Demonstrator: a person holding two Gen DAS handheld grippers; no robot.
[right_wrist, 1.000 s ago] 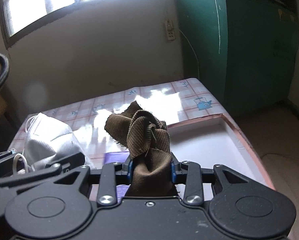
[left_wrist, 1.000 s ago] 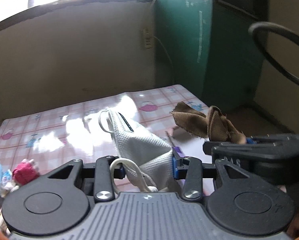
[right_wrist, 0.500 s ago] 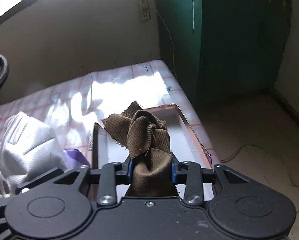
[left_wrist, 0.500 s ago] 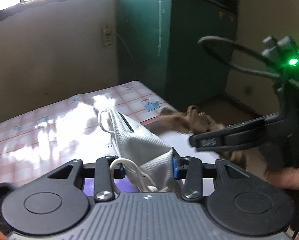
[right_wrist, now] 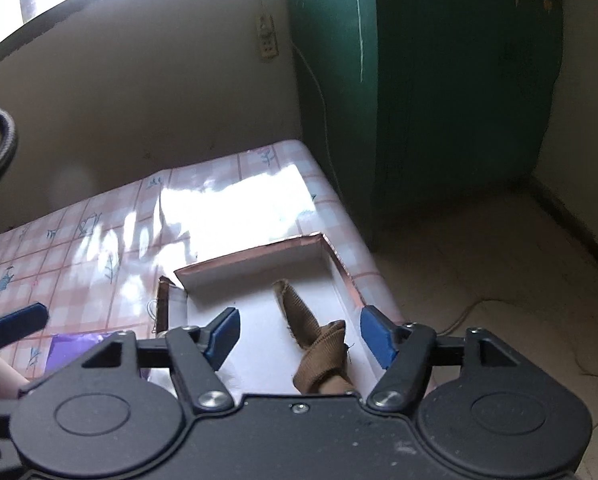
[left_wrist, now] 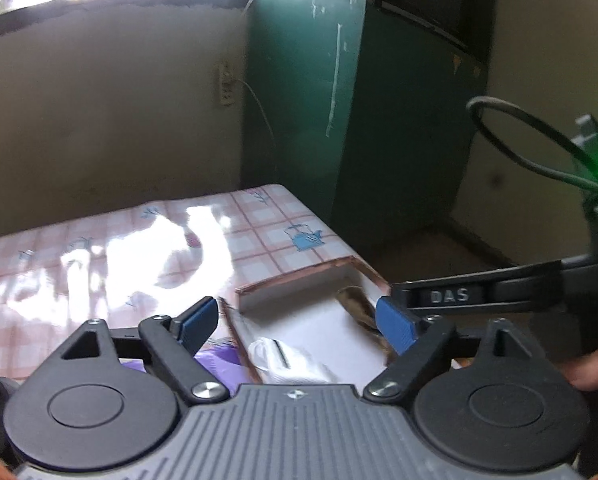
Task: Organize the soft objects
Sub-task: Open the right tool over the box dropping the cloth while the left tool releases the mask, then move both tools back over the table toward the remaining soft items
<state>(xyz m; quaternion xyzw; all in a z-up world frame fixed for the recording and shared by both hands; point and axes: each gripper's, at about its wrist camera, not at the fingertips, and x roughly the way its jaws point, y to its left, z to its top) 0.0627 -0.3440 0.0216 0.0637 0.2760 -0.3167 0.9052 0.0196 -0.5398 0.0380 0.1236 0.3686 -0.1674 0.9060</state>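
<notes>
My left gripper (left_wrist: 295, 316) hovers over a shallow white box (left_wrist: 299, 280) with a copper-coloured rim. Its jaws are opening, with nothing pressed between the blue pads. The white face mask (left_wrist: 287, 364) lies loose in the box just below them. My right gripper (right_wrist: 299, 322) hangs over the same box (right_wrist: 259, 258), jaws also opening. The brown corduroy cloth (right_wrist: 319, 344) rests on the box floor under its fingers, free of both pads. In the left wrist view the cloth (left_wrist: 359, 304) shows by the right pad.
The box sits at the right end of a table with a pink checked cloth (left_wrist: 139, 248). A purple item (right_wrist: 79, 344) lies left of the box. A green cabinet (right_wrist: 419, 100) stands past the table's edge, with bare floor and a thin cable to the right.
Both grippers moved over the white box and went from shut to open. The mask dropped out of the left one and the brown cloth out of the right one, into the box.
</notes>
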